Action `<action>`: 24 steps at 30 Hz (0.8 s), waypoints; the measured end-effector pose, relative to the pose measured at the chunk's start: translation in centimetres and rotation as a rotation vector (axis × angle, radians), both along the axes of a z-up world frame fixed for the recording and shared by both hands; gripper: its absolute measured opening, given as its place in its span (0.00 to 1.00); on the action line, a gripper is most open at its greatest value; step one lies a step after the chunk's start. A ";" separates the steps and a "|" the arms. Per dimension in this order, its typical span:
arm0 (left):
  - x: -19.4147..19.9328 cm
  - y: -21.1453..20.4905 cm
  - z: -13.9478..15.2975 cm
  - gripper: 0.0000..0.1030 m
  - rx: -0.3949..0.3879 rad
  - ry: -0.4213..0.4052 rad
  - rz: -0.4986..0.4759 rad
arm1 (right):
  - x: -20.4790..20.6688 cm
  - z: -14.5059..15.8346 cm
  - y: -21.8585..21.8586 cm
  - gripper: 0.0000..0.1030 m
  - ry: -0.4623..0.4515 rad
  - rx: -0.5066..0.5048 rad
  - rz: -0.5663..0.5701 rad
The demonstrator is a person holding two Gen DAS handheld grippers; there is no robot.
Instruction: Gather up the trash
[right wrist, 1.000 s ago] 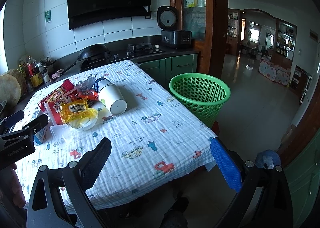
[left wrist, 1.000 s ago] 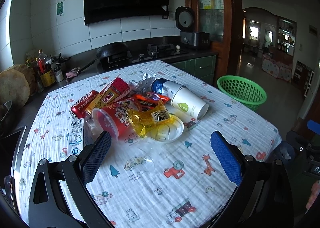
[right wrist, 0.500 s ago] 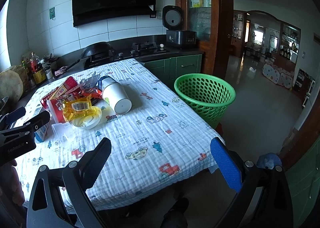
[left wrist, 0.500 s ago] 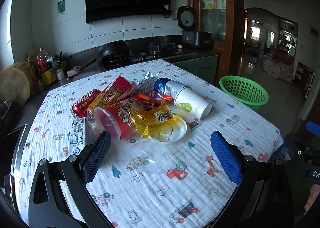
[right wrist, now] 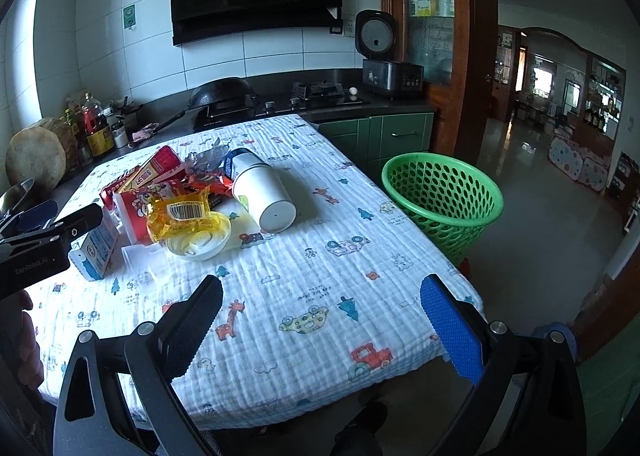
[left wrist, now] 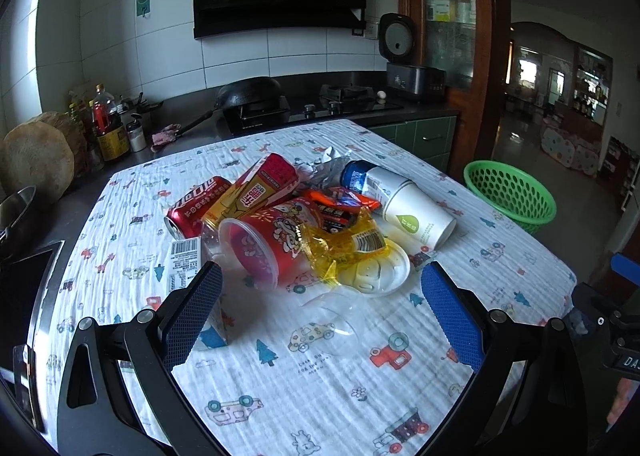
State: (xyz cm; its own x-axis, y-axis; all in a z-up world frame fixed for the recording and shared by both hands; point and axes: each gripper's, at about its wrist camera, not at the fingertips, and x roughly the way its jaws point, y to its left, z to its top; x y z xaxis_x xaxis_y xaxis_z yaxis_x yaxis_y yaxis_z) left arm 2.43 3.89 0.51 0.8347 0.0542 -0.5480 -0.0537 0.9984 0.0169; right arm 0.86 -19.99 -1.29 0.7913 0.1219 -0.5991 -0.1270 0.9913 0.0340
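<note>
A heap of trash lies on the patterned tablecloth (left wrist: 320, 376): a red cup (left wrist: 272, 244) on its side, a red can (left wrist: 196, 207), a red-yellow carton (left wrist: 256, 187), a yellow wrapper (left wrist: 348, 244) over a white lid (left wrist: 384, 272), a white paper cup (left wrist: 416, 215) and a clear lid (left wrist: 332, 320). My left gripper (left wrist: 320, 308) hangs open just short of the heap, holding nothing. My right gripper (right wrist: 320, 320) is open over the table's near edge, well short of the white paper cup (right wrist: 266, 195) and a small milk carton (right wrist: 96, 248). A green basket (right wrist: 444, 199) stands on the floor to the right.
A kitchen counter with a wok (left wrist: 252, 91), a stove (left wrist: 348, 95), bottles (left wrist: 108, 123) and a rice cooker (left wrist: 404, 55) runs behind the table. A wooden cabinet (right wrist: 436, 15) stands at the back right. Open floor (right wrist: 540, 223) lies beyond the basket.
Both grippers have moved forward a little toward the table, so the heap and the basket look nearer. Neither has taken hold of anything.
</note>
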 end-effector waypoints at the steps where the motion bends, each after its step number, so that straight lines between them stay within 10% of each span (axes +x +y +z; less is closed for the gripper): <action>1: 0.1 0.4 0.1 0.95 0.000 -0.001 0.010 | 0.2 -0.1 0.3 0.93 0.003 0.005 0.018; 24: -0.7 9.7 -0.5 0.90 -0.048 0.030 0.142 | 5.5 -1.0 8.4 0.82 0.096 -0.006 0.388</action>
